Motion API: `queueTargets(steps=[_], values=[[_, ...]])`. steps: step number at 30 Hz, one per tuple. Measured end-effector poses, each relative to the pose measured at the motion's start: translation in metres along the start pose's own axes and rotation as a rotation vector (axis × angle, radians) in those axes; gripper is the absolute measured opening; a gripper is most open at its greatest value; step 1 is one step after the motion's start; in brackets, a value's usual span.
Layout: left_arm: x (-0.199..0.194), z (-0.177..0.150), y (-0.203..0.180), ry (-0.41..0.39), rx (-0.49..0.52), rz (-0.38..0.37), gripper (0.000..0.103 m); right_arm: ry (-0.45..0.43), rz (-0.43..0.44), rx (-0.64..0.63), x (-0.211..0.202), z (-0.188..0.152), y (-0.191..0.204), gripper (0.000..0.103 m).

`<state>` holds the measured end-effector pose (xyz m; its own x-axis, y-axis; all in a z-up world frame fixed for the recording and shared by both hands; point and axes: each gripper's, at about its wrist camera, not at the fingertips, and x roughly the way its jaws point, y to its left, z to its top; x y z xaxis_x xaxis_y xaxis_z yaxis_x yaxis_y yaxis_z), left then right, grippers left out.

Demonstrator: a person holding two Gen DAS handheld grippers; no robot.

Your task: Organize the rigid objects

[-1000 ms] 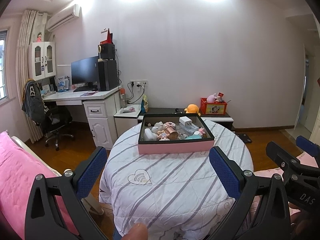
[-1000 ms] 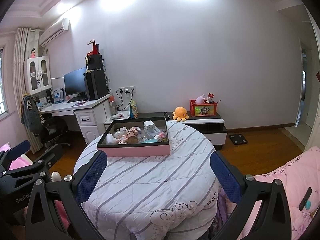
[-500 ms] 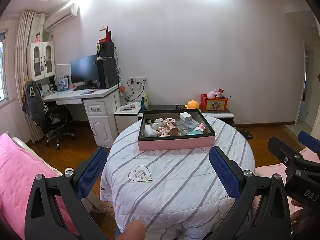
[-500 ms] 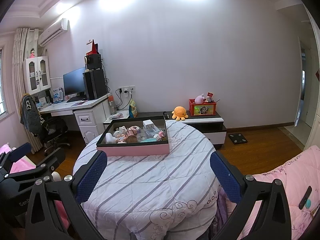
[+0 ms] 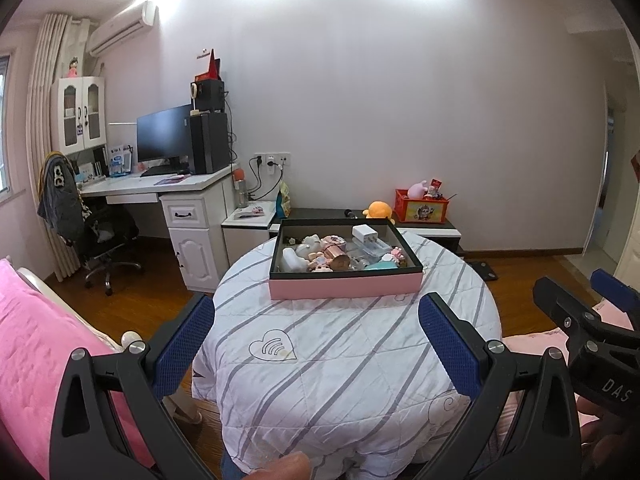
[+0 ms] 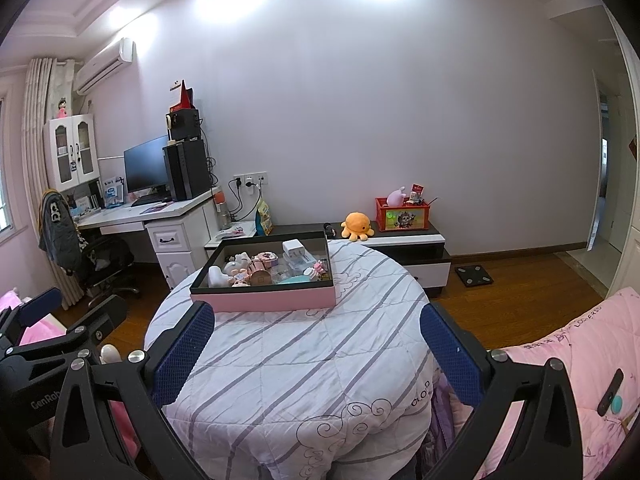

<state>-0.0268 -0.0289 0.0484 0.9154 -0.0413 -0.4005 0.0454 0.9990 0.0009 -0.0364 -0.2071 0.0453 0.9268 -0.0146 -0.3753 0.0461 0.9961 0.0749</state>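
Note:
A pink box with a black rim (image 5: pixel 346 286) (image 6: pixel 264 299) sits at the far side of a round table with a striped white quilt (image 5: pixel 340 352) (image 6: pixel 288 360). It holds several small items: white figurines, a copper-coloured cup (image 5: pixel 335 256), a white charger (image 5: pixel 365 234) and a clear case. My left gripper (image 5: pixel 318 334) is open and empty, above the table's near part, well short of the box. My right gripper (image 6: pixel 318 338) is open and empty too, at the table's right near side. Each gripper shows at the edge of the other's view.
A white desk (image 5: pixel 188 200) with a monitor and an office chair (image 5: pixel 108 236) stand at the back left. A low cabinet (image 6: pixel 404 244) with an orange plush and a red crate is behind the table. Pink bedding (image 5: pixel 36 360) (image 6: pixel 580 360) lies on both sides.
Both grippers have drawn back and risen slightly, so the table and box look a little farther and lower. Both stay open and empty.

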Motion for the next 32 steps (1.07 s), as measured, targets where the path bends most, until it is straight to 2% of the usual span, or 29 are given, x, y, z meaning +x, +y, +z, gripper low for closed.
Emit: queueTargets(steps=[14,32], values=[[0.0057,-0.0012,0.0044,0.018,-0.021,-0.006,0.103,0.016,-0.011,0.001,0.0007,-0.0003,-0.0014,0.103],[0.0007,-0.0021,0.0066,-0.023,-0.027,0.0,0.103,0.017,-0.01,0.002,0.0008,0.0,-0.0006,0.103]])
